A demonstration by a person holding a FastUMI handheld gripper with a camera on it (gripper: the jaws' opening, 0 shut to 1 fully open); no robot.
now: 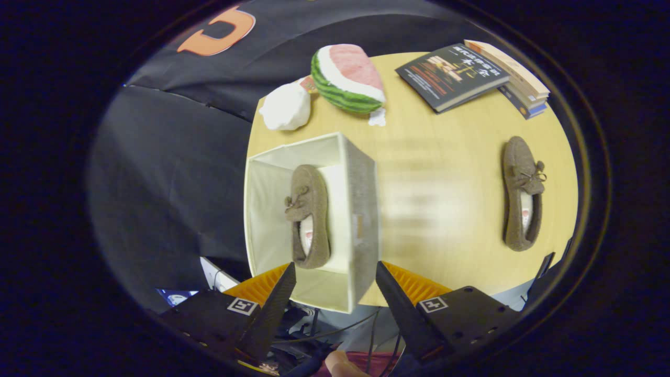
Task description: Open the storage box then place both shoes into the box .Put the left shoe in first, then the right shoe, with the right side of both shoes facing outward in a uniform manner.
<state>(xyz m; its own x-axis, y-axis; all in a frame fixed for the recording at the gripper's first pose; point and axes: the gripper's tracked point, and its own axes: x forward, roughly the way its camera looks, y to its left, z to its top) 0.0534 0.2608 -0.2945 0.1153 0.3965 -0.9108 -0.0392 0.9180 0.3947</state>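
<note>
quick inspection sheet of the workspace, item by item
surface: round wooden table, glare patch mid-top
job's things: open storage box with one brown shoe inside; second shoe on the table, apart from the box
clutter: watermelon plush, white bundle, stack of books beyond the box
grippers: gripper open, holding nothing, fingers above the box's near end
cables: dark cables below the table's near edge
surroundings: black cloth wall

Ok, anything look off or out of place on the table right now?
Nothing stands out. One shoe lies flat inside the open storage box; the other shoe sits on the table, undisturbed. The hand-held gripper is open, holding nothing.
</note>
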